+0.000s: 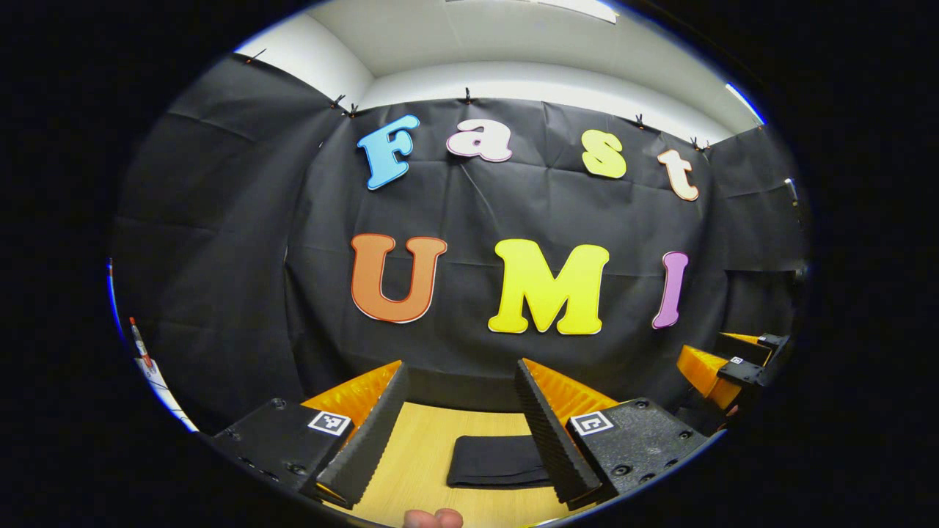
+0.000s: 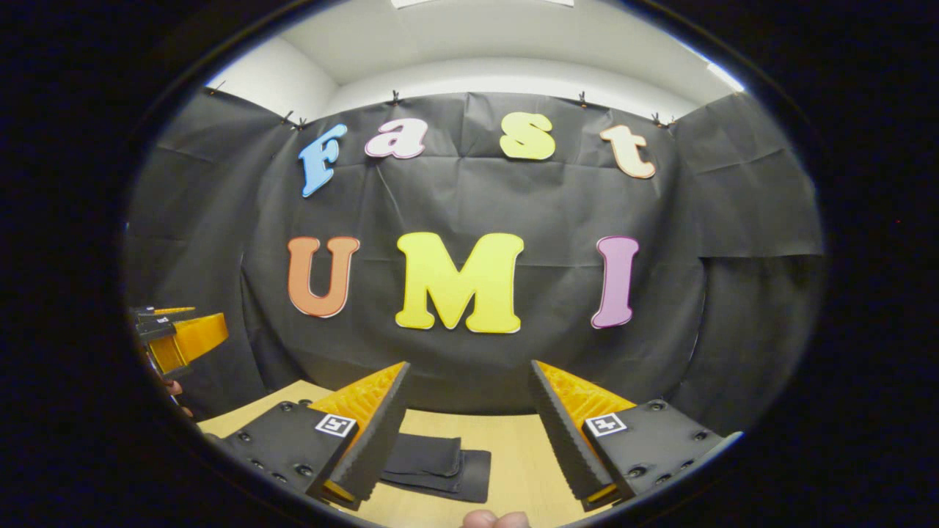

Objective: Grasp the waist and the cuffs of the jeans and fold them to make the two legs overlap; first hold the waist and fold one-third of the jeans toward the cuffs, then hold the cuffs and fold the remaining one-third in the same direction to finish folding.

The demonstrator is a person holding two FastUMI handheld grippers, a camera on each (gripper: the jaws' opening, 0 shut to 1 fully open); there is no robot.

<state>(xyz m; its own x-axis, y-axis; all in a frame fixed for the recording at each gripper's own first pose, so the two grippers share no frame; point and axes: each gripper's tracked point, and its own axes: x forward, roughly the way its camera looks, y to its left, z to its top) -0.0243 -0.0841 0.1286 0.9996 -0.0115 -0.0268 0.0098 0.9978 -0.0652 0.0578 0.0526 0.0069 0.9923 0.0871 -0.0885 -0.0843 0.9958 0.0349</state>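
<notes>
- Left gripper (image 1: 461,400) held above the near part of the wooden table (image 1: 418,469), jaws spread wide, nothing between the ribbed black pads (image 1: 370,433).
- Jeans (image 1: 499,460) lay as a dark, flat, folded bundle on the table, seen in the left gripper view through the gap between the fingers, closer to the right finger and partly hidden behind it.
- Bare wood showed to the left of the bundle and on its near side; far edge of the table met the black cloth wall (image 1: 242,242) just beyond the bundle.
- Right gripper (image 2: 469,400) likewise raised over the table, fingers wide apart, gripping nothing.
- In the right gripper view, jeans sat low between the fingers, toward the left finger and partly covered by it; layered edges visible at the bundle's right end, upper layers set back from the bottom one.
- Open tabletop stretched right of the bundle up to the right finger, and a corner of the table showed at far left.
- Each gripper seen at the edge of the other's view, well apart, both clear of the cloth.
- Fingertips of a hand (image 1: 433,518) showed at the bottom edge of the left gripper view.
</notes>
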